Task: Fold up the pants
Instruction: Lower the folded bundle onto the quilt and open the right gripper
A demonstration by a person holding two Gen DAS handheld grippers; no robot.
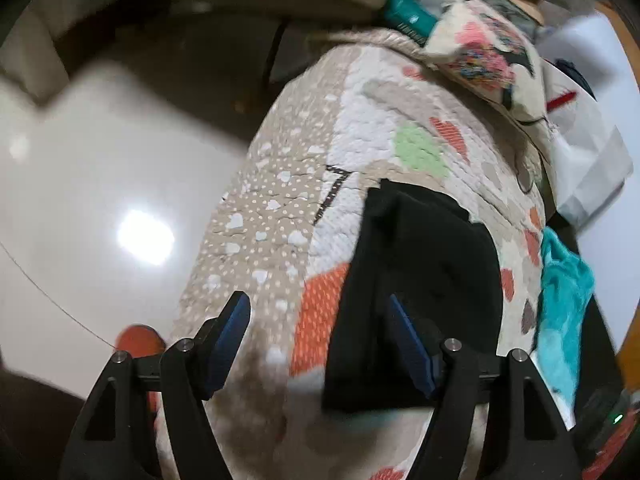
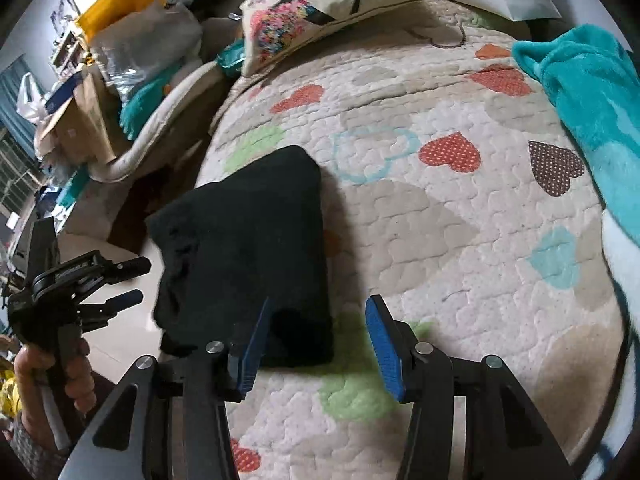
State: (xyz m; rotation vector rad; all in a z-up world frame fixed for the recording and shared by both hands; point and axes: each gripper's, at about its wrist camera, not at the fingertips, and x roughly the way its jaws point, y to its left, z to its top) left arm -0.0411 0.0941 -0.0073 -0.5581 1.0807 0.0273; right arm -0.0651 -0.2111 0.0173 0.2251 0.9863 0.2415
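Right wrist view: black pants [image 2: 248, 248] folded compact on quilt [image 2: 440, 240], right gripper [image 2: 316, 336] and left gripper [image 2: 128, 280] apart, empty beside pants; likely just tidying left.

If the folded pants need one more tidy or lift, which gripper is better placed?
Probably the right gripper: it is open at the pants' near corner. The left gripper is open too but off the bed's side, over the floor.

Bed with heart-print quilt [image 2: 440, 240]. Glossy pale floor [image 1: 100, 200] beside it, ceiling-light glare. Printed pillow [image 2: 320, 12] at bed's far end, teal blanket [image 2: 592, 92] on bed's edge. Cluttered bags [image 2: 120, 40] beyond, blurry.
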